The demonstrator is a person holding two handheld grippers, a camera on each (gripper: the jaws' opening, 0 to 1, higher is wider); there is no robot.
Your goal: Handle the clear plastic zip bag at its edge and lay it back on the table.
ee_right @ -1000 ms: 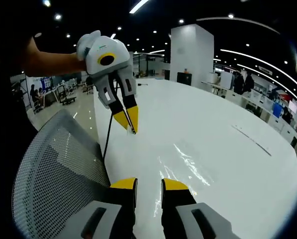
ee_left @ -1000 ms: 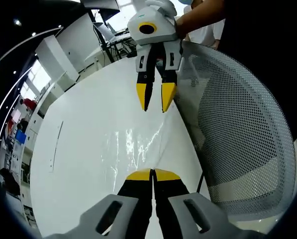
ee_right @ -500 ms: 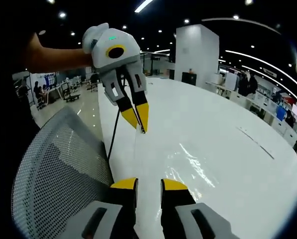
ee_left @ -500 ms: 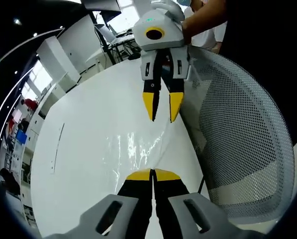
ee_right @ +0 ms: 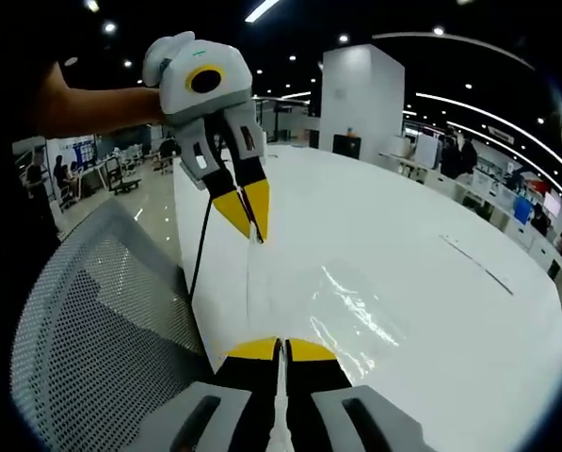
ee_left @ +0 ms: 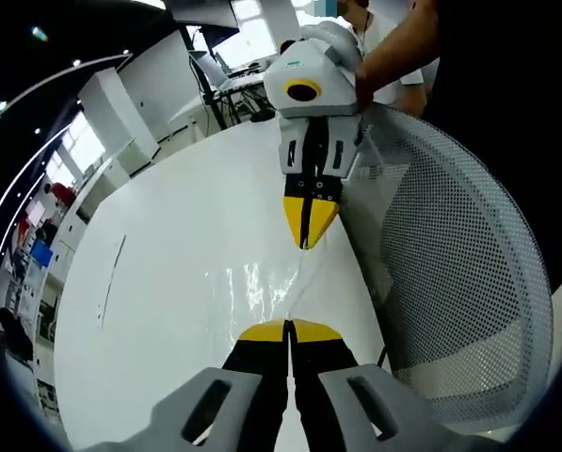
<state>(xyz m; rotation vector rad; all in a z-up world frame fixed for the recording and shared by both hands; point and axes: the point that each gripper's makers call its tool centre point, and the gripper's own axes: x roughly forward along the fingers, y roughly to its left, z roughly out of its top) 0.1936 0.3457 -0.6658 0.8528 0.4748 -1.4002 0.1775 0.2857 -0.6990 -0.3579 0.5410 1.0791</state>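
Observation:
The clear plastic zip bag [ee_left: 255, 282] lies mostly flat on the white table [ee_left: 158, 282], showing as glossy wrinkles [ee_right: 356, 306]. Its near edge runs as a thin taut line between both grippers. My left gripper [ee_left: 287, 328] is shut on one end of that edge; the right gripper view has it [ee_right: 255, 234] reaching in from the upper left, yellow tips pinched together. My right gripper [ee_right: 279, 347] is shut on the other end, and comes into the left gripper view [ee_left: 306, 243] from the top, tips closed on the bag's edge.
A grey mesh chair back [ee_left: 469, 273] stands tight against the table's edge beside both grippers [ee_right: 92, 330]. A person's arm [ee_right: 92, 108] holds the left gripper. The table's surface stretches wide beyond the bag, with a thin strip [ee_right: 473, 262] lying further out.
My right gripper has come down to the bag's edge and gone from open to shut on it. My left gripper has stayed shut on the same edge.

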